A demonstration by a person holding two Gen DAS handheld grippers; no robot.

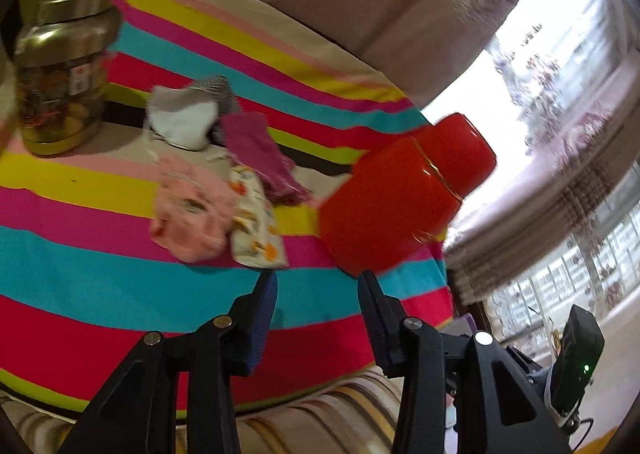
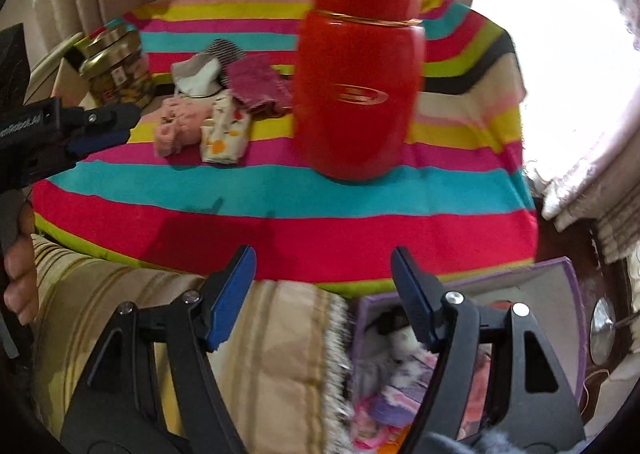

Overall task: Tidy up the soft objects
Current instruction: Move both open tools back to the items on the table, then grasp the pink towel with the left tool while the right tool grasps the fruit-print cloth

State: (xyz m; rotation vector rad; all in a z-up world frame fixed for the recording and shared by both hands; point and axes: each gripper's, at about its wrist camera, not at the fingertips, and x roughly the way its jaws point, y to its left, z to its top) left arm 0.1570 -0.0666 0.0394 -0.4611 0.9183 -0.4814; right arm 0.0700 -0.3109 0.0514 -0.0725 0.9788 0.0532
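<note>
While both grippers hover with jaws spread wide and empty, the left gripper (image 1: 318, 280) sits just short of the small cloths (image 1: 224, 177) heaped on the striped tablecloth (image 1: 100, 254). Right gripper (image 2: 324, 258) faces a red flask (image 2: 360, 93), above a purple box (image 2: 568, 274) holding soft items.

Small cloths (image 1: 224, 173), seemingly socks, heaped mid-table.

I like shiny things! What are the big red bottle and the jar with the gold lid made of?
The red bottle looks like glossy plastic or painted metal: smooth, with soft reflections and a thin gold ring. The jar looks like clear glass, since its contents show through, and its lid looks like shiny gold metal.
</note>
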